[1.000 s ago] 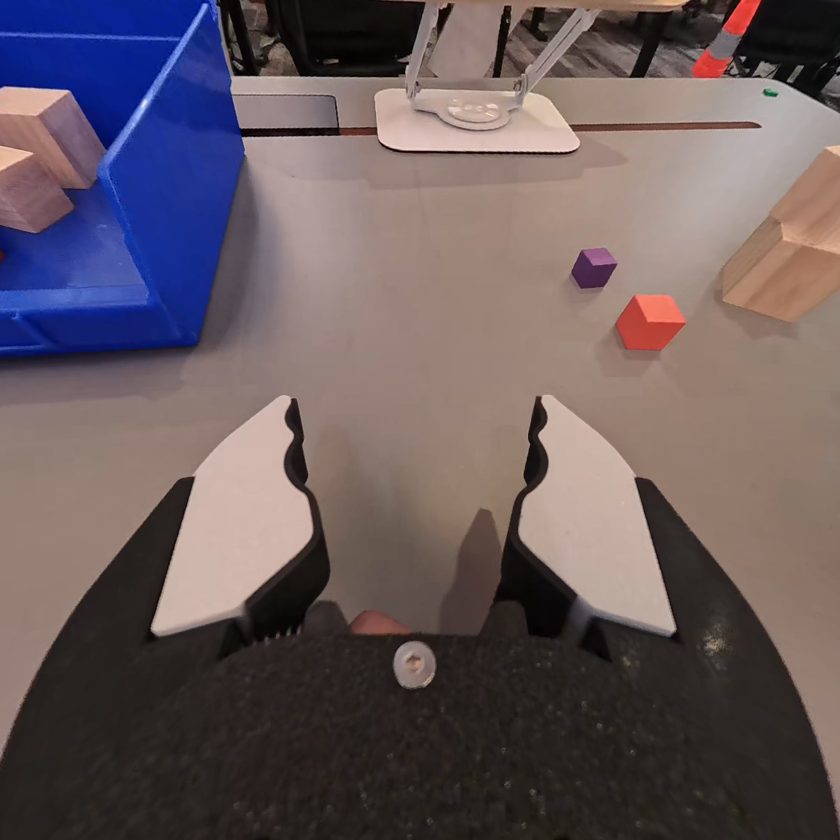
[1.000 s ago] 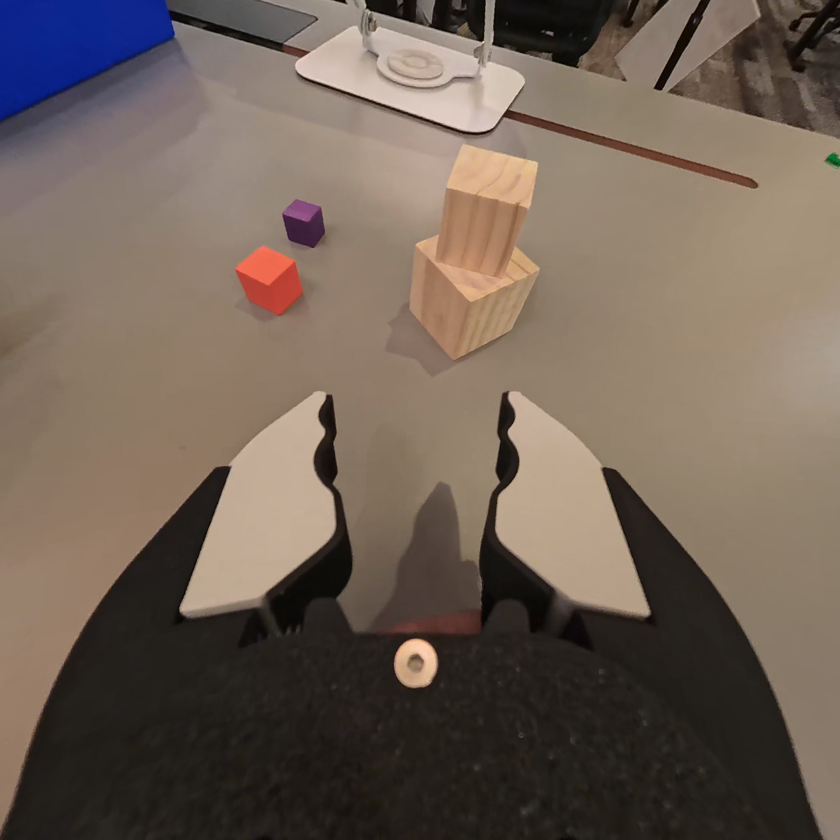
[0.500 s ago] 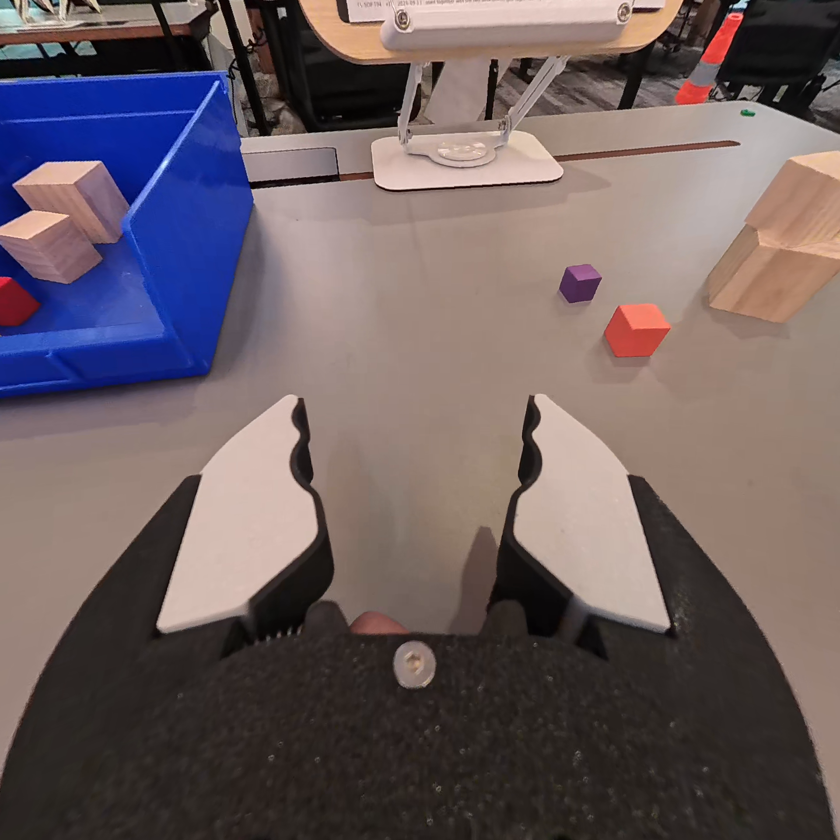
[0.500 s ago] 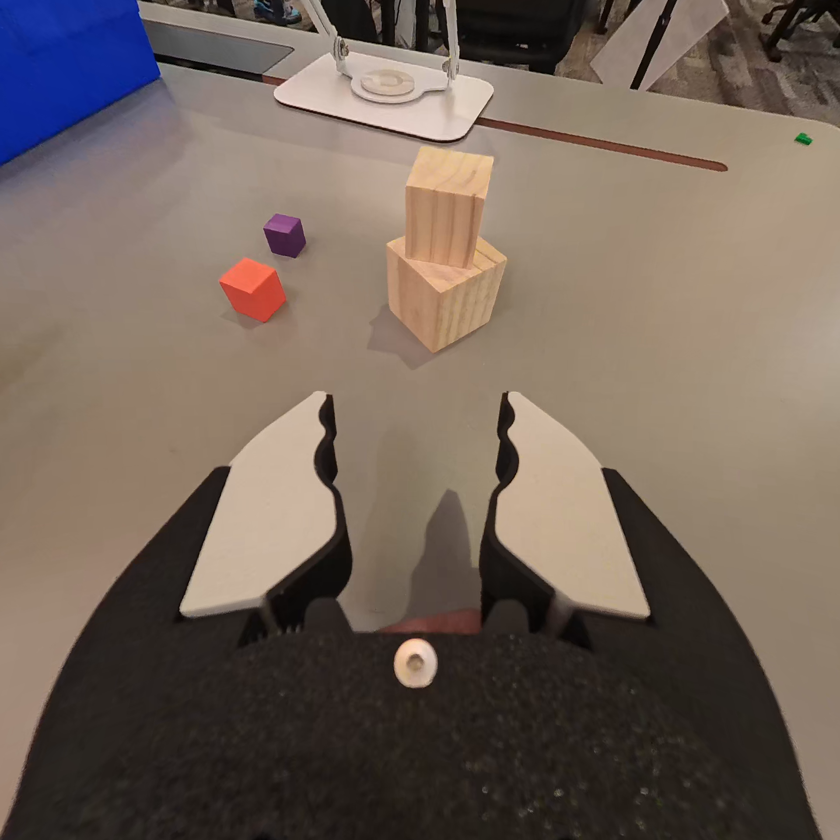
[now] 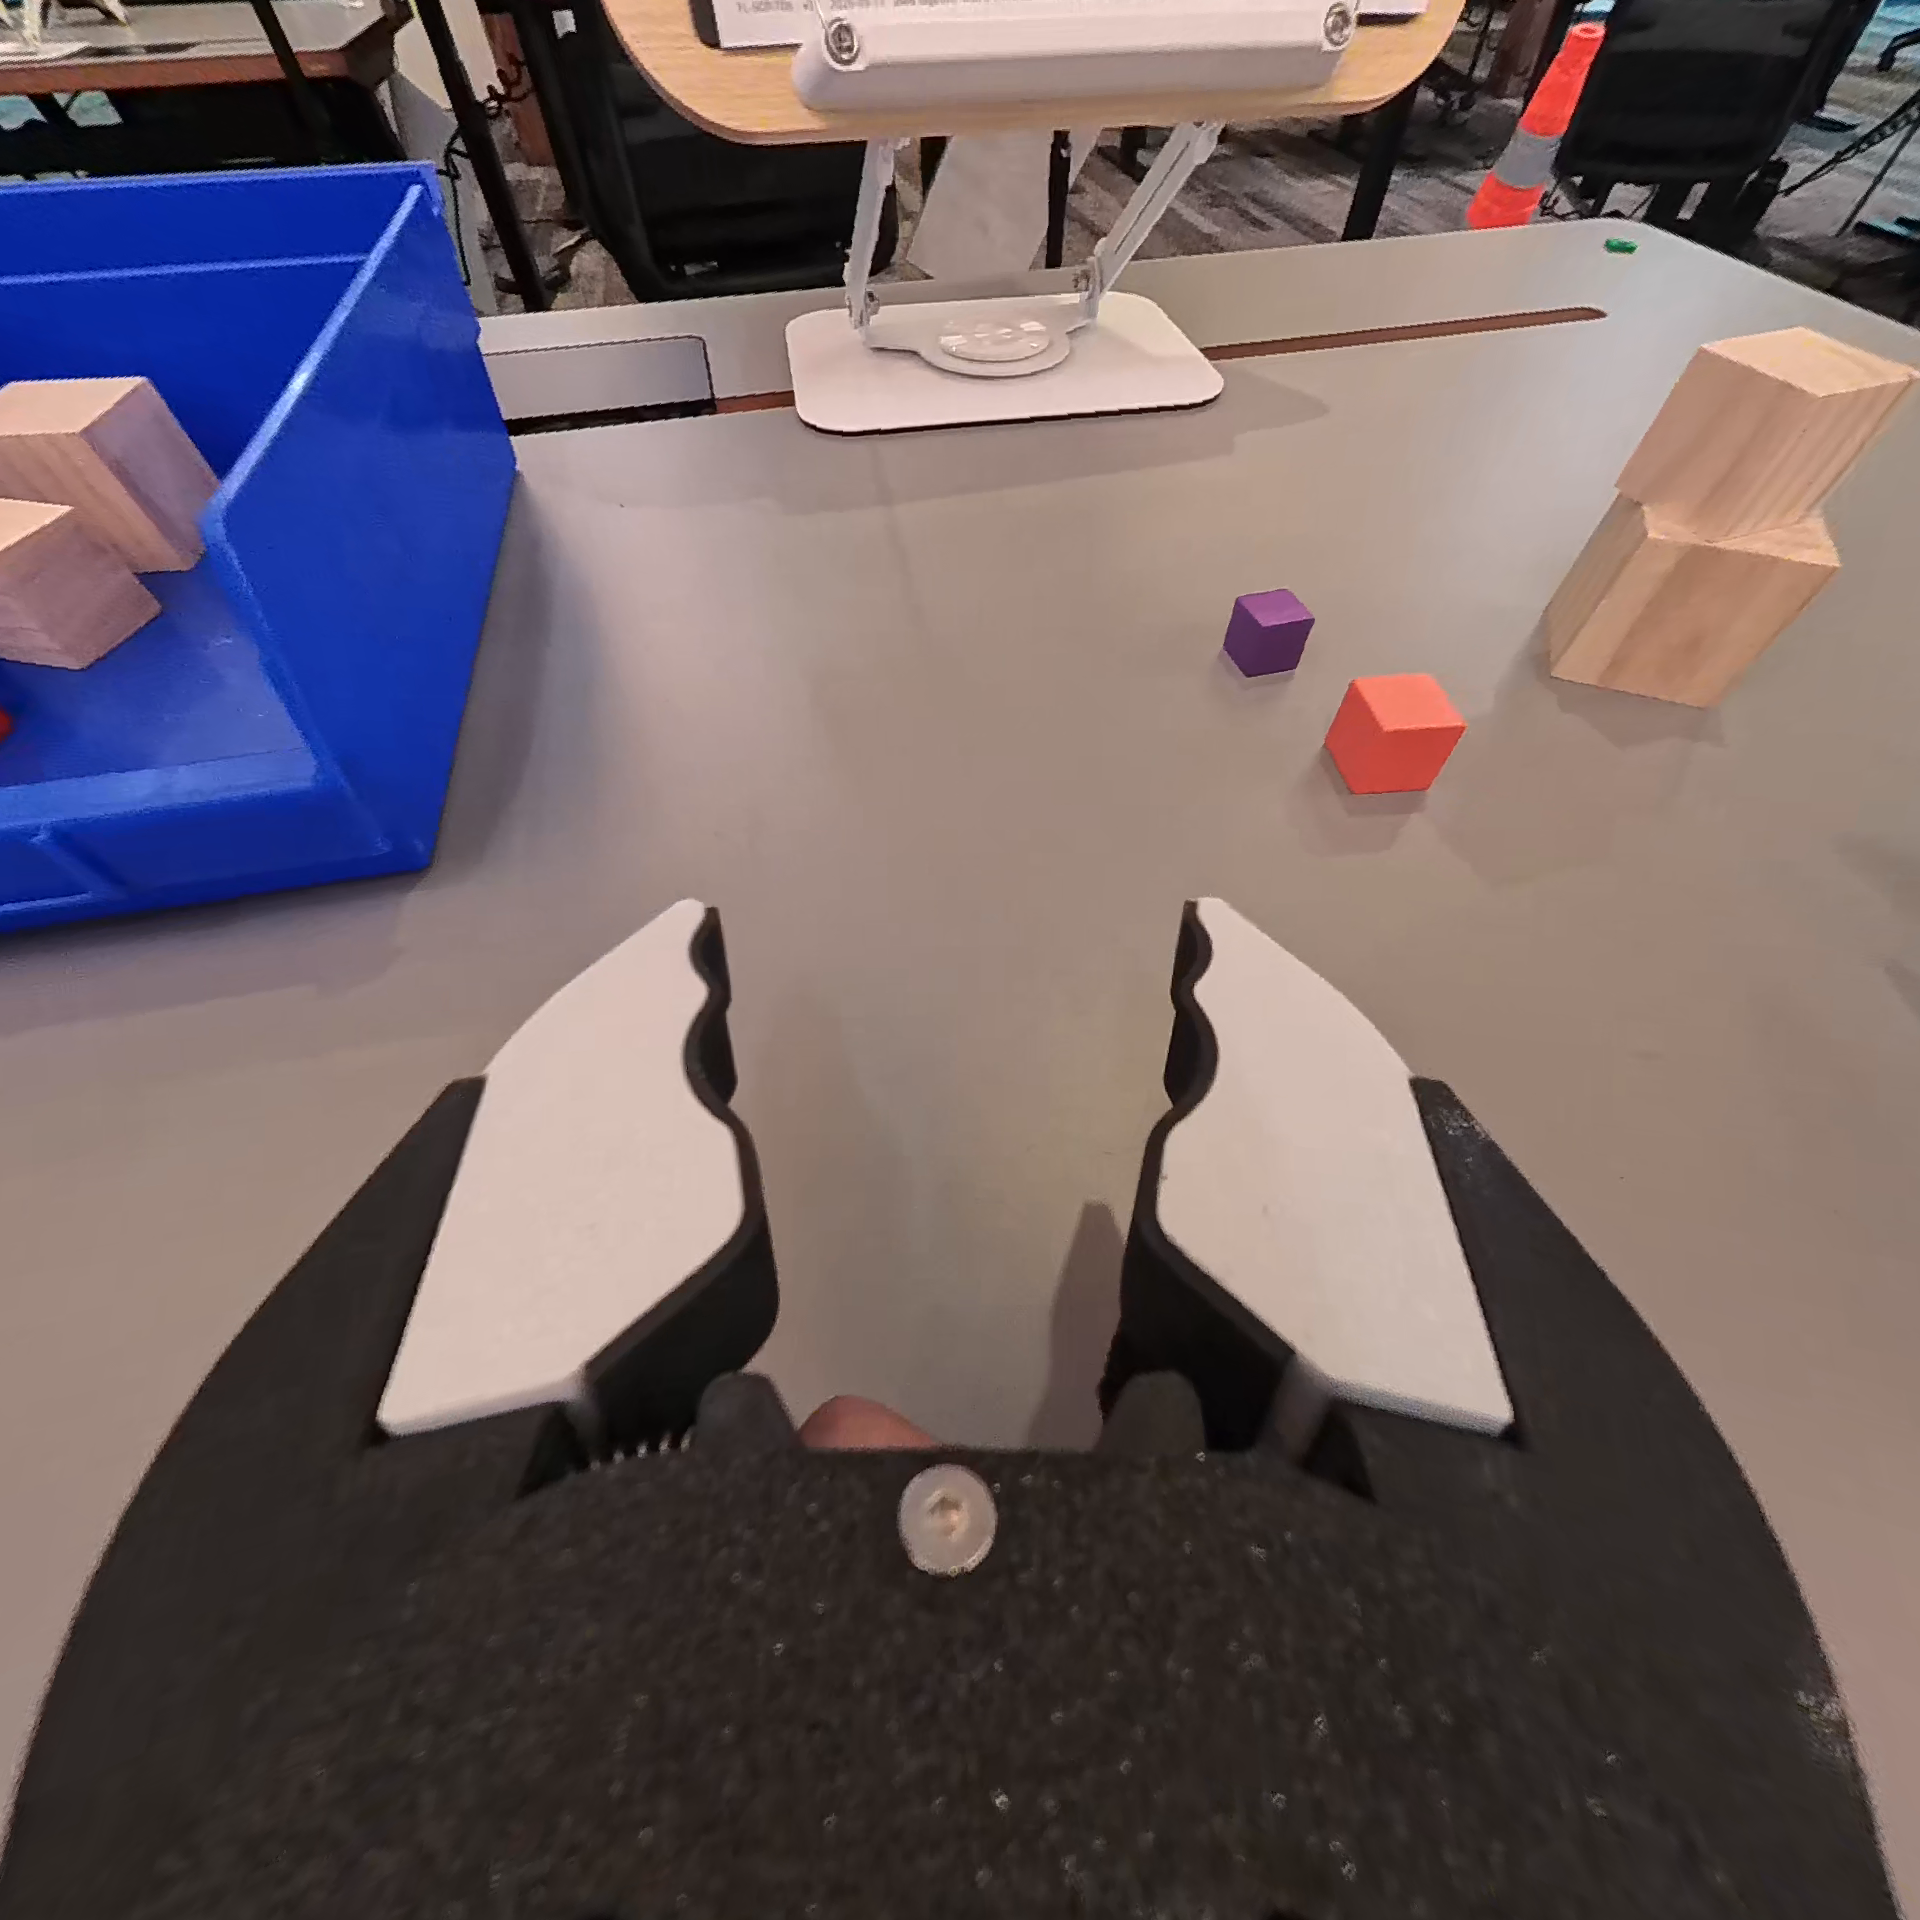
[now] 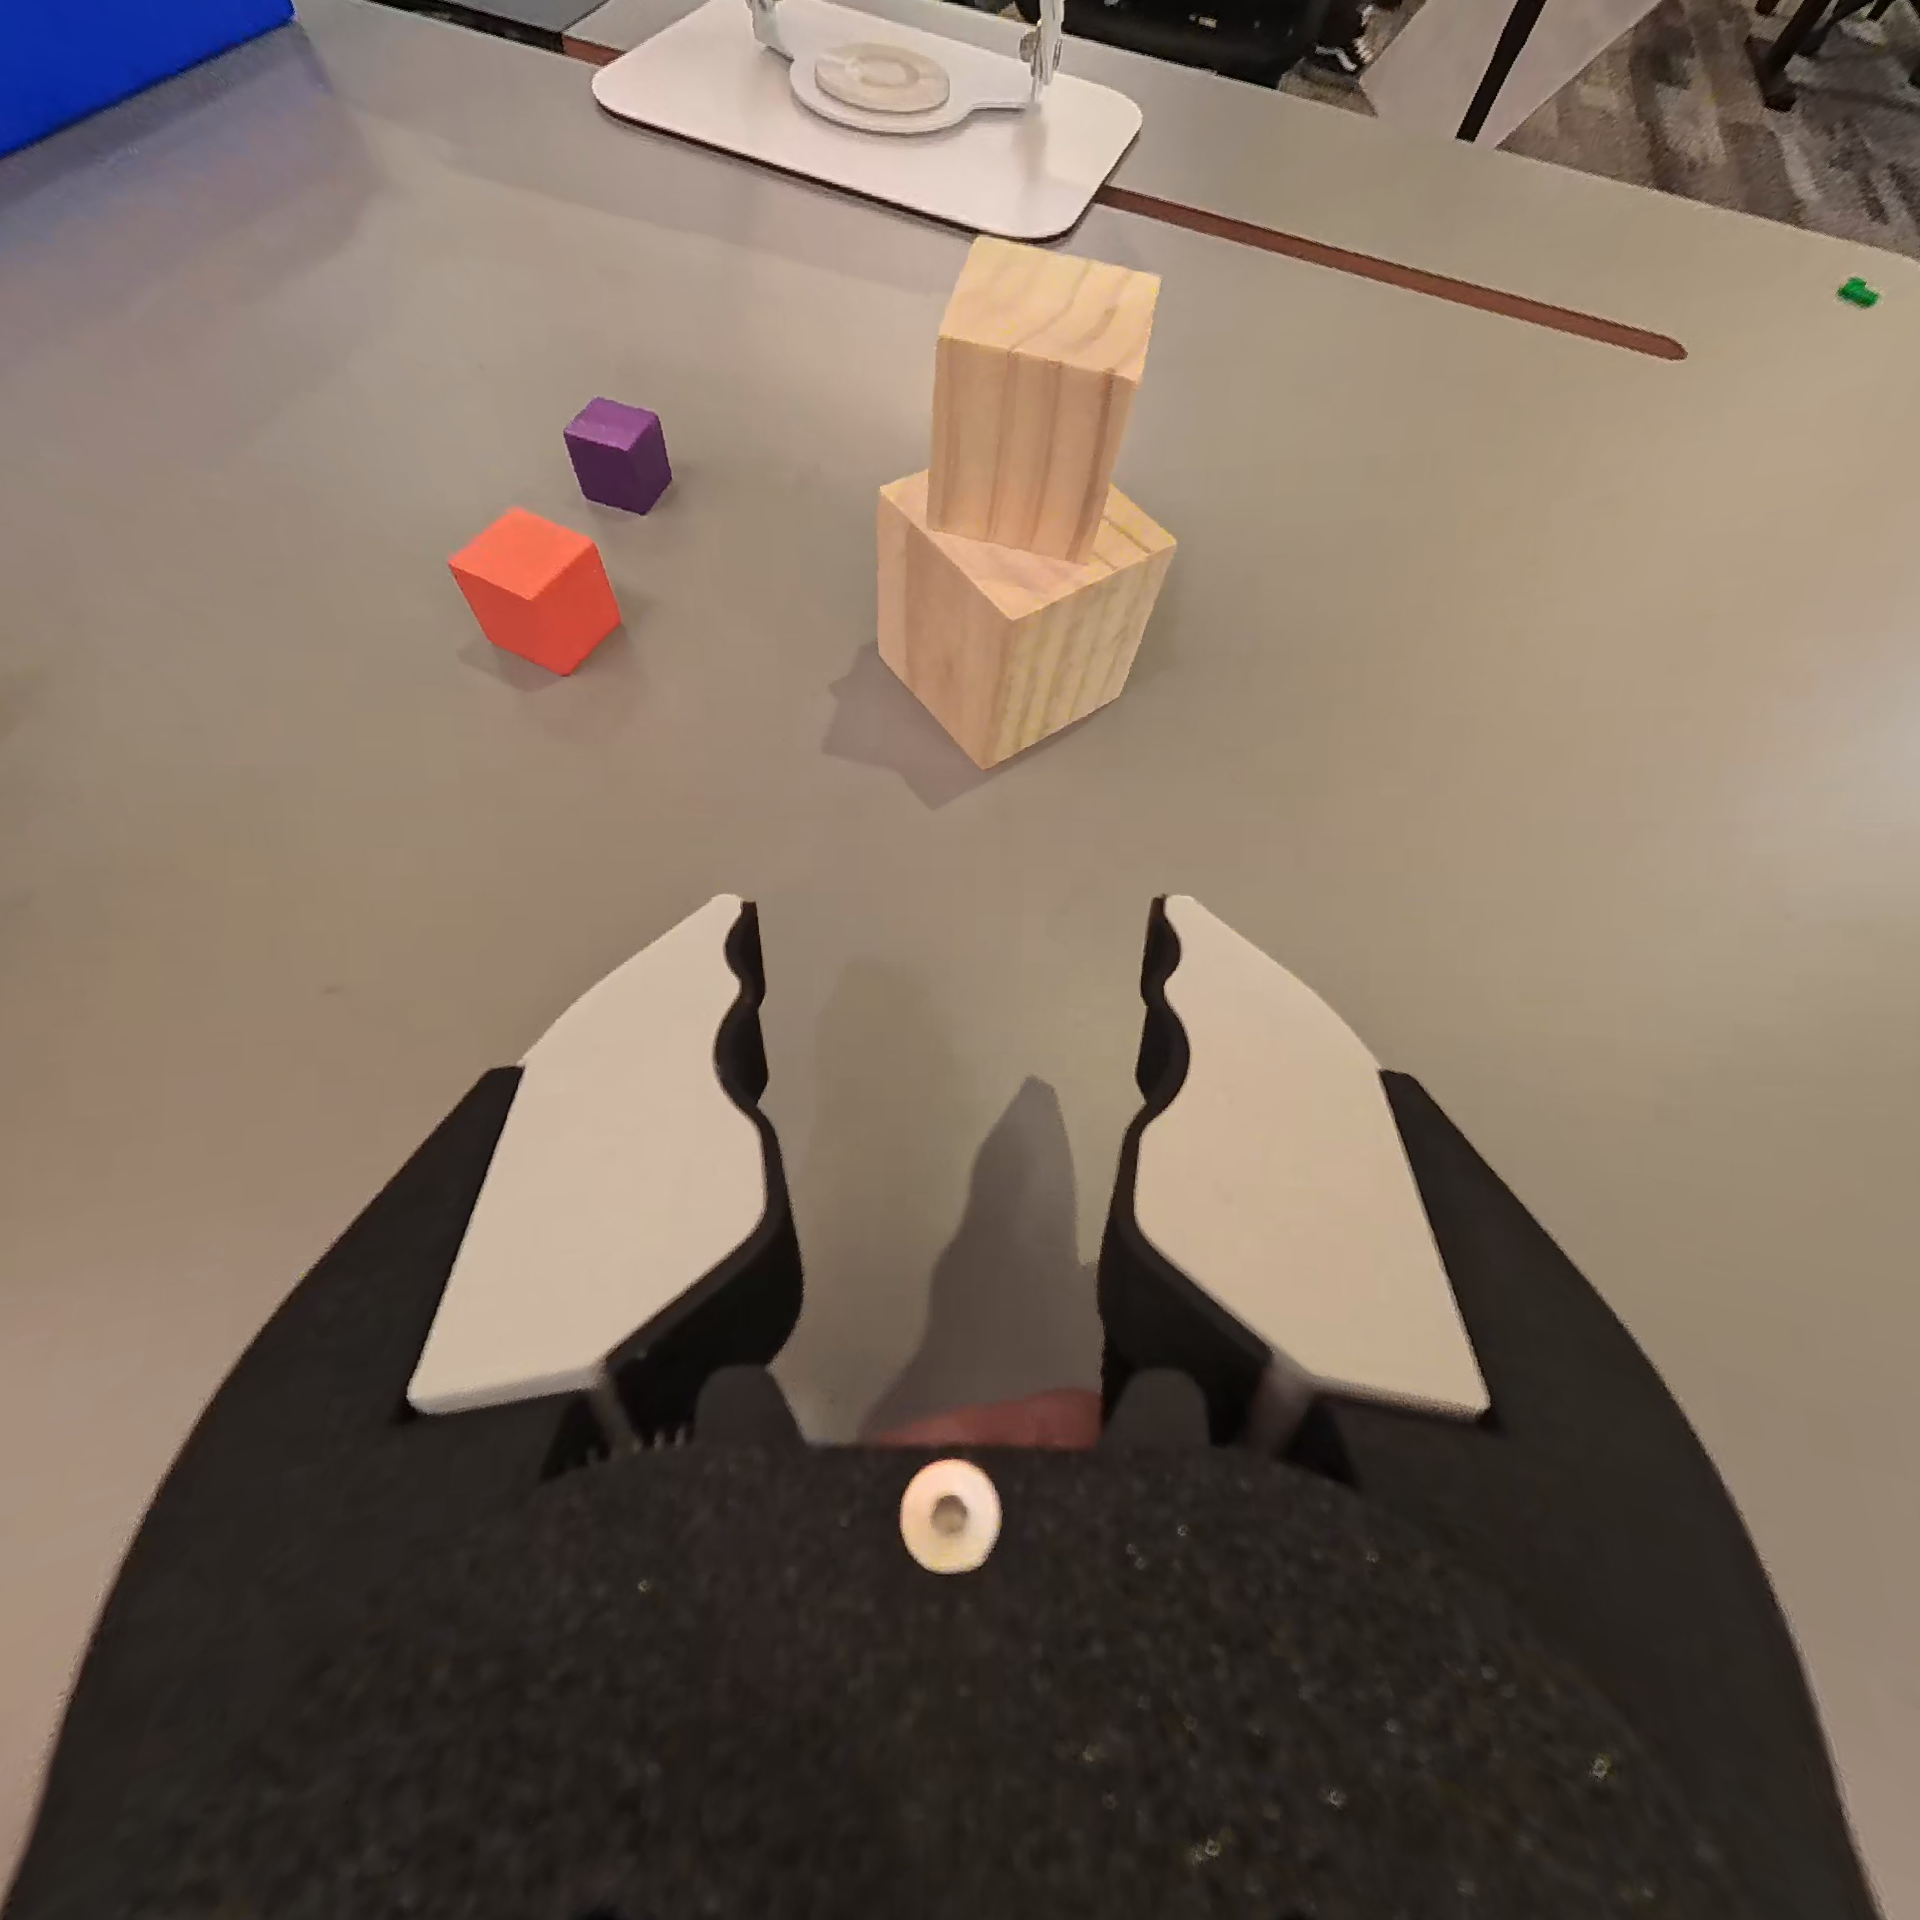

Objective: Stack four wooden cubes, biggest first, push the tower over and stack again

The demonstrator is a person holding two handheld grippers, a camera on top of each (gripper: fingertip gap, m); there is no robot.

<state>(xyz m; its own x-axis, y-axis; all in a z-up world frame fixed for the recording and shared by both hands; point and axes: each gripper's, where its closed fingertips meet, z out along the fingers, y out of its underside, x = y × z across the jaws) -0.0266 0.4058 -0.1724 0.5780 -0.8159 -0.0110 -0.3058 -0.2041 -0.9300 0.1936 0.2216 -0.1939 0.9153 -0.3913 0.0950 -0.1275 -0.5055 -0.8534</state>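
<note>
While both claws gape empty, blue bin cut off left, red piece inside barely visible.

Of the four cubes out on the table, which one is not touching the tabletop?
The upper plain wooden cube: it rests on the bigger wooden cube.

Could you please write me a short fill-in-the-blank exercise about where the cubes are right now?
1. The smaller plain wooden cube sits on top of the ____ one.
2. The cube lying nearest the orange cube is ____.
3. Two more plain wooden cubes lie inside the ____ bin.
4. Both the left gripper and the right gripper are ____.

Missing words: larger; purple; blue; open
</note>
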